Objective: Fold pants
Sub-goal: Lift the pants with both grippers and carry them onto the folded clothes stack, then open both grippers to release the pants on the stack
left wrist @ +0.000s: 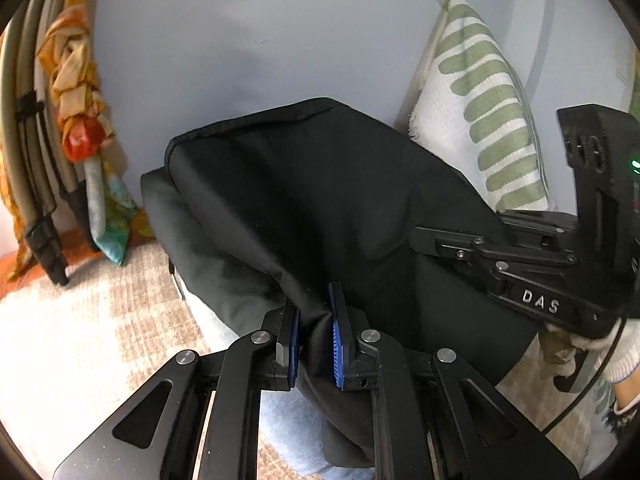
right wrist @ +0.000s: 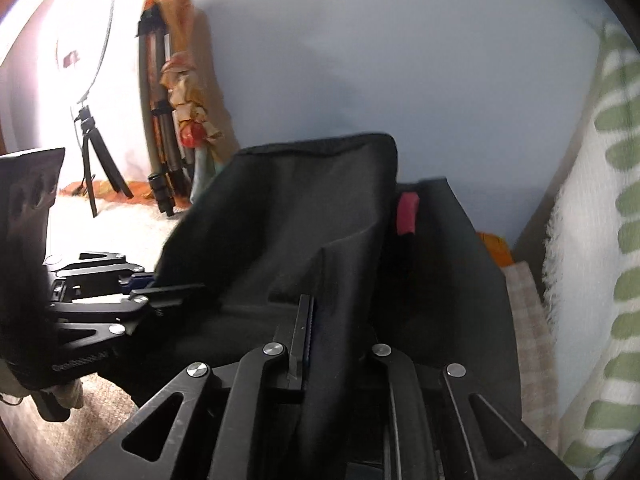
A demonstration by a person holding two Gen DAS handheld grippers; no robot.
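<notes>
Pants (left wrist: 320,184): black, lifted in a draped fold in front of the pale wall (left wrist: 224,40); I see the top hem arching across the middle of both wrist views.
Left gripper (left wrist: 315,344): I have it clamped on a pinched ridge of the pants, blue pads (left wrist: 337,352) pressed to the cloth on either side.
Right gripper (right wrist: 320,344): closed on a fold of the pants, which fills the narrow gap and hides the right finger.
Red tag (right wrist: 407,213): on the rear layer, right of the hem.
Pillow (left wrist: 480,112): white with green stripes, leaning on the wall to the right.
Tripod (right wrist: 160,128): folded, by the wall at left, orange scarf (left wrist: 76,92) knotted beside it.
Rug (left wrist: 80,328): beige, below.
</notes>
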